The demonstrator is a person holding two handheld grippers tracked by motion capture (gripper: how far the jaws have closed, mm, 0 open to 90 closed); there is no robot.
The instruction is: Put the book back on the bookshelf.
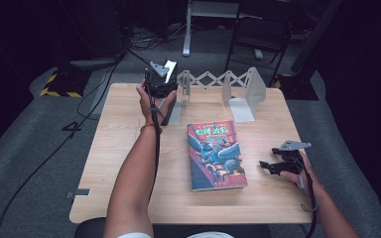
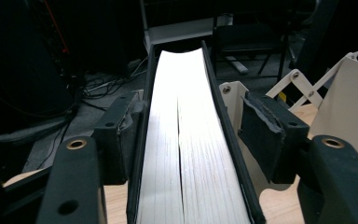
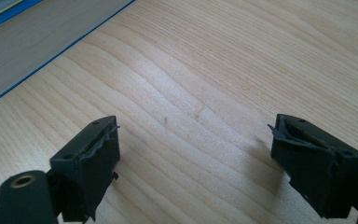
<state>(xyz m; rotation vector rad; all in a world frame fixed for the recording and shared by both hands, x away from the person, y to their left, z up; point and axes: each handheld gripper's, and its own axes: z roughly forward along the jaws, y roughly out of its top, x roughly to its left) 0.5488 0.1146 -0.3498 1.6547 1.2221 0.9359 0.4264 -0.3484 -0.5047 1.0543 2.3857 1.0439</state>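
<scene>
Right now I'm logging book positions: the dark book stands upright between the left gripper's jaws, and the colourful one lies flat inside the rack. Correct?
Not quite. The colourful book lies flat on the table, in front of the rack, as the high view shows. The dark book does stand between the left gripper's jaws.

Upright book point(image 2: 186, 154): black cover, white pages. Flat book point(image 1: 216, 154): blue-red illustrated cover. Bookend rack point(image 1: 228, 87): pale grey. Table point(image 1: 124, 144): light woodgrain. Gripper pads point(image 3: 95, 154): black.

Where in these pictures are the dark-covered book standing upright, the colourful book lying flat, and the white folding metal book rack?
Dark-covered upright book point(image 2: 186, 154): left gripper view, on its white page edge.
Colourful flat book point(image 1: 216, 154): high view, middle of its cover.
White folding metal book rack point(image 1: 252, 89): high view, on its right end plate.
</scene>
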